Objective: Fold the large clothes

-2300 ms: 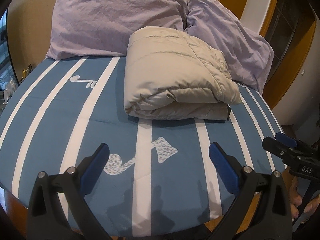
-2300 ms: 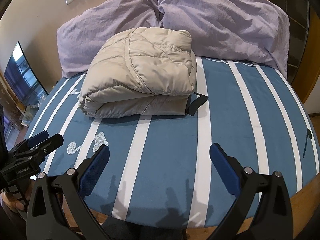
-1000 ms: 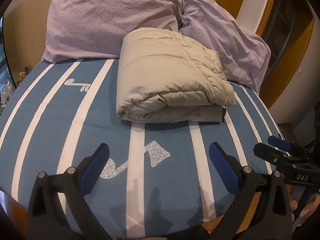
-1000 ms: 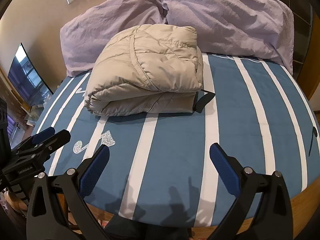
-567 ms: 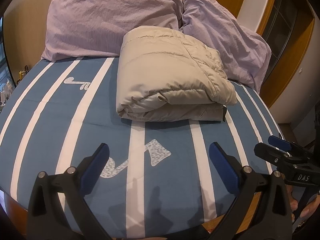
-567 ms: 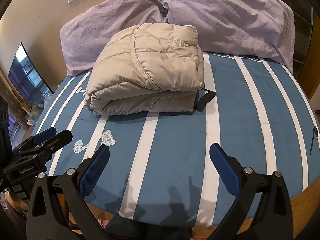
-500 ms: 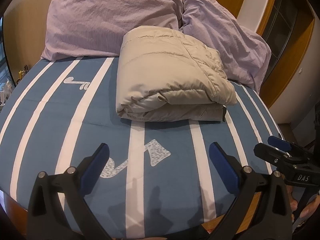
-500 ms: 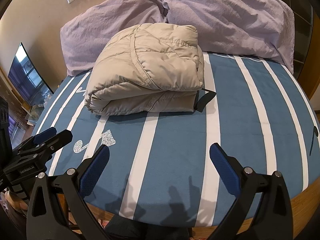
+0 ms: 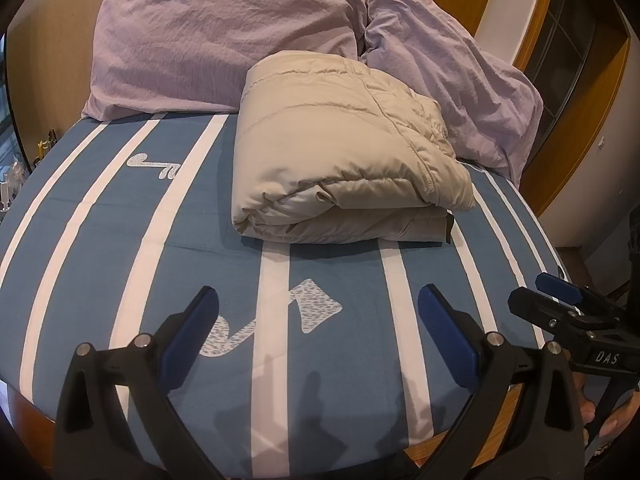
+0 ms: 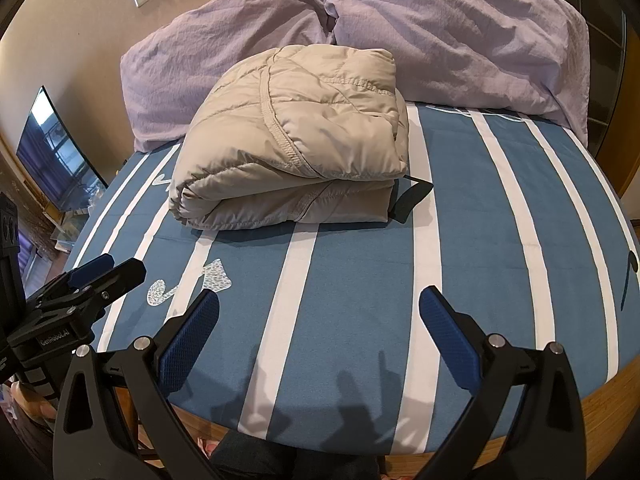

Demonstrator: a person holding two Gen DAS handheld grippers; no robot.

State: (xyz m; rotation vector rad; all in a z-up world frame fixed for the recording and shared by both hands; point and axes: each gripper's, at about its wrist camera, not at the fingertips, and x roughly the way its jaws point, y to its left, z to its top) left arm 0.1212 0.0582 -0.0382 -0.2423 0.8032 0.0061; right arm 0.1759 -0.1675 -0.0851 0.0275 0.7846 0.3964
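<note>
I see the puffy beige quilted jacket [image 9: 340, 152] folded into a thick bundle on the striped blue bed [image 9: 120, 240]; my left gripper [image 9: 318, 334] and right gripper [image 10: 319, 332] both gape, empty.

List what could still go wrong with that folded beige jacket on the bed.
The puffy folded jacket sits as a thick bundle with loose top layers, so it may spring open. A black strap sticks out at its side and could snag. Both claws, left and right, are open and clear, so nothing pins it.

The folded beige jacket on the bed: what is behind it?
Behind the folded beige jacket two purple pillows lean at the wall; the jacket covers their lower middle parts. Whether it touches them cannot be told.
</note>
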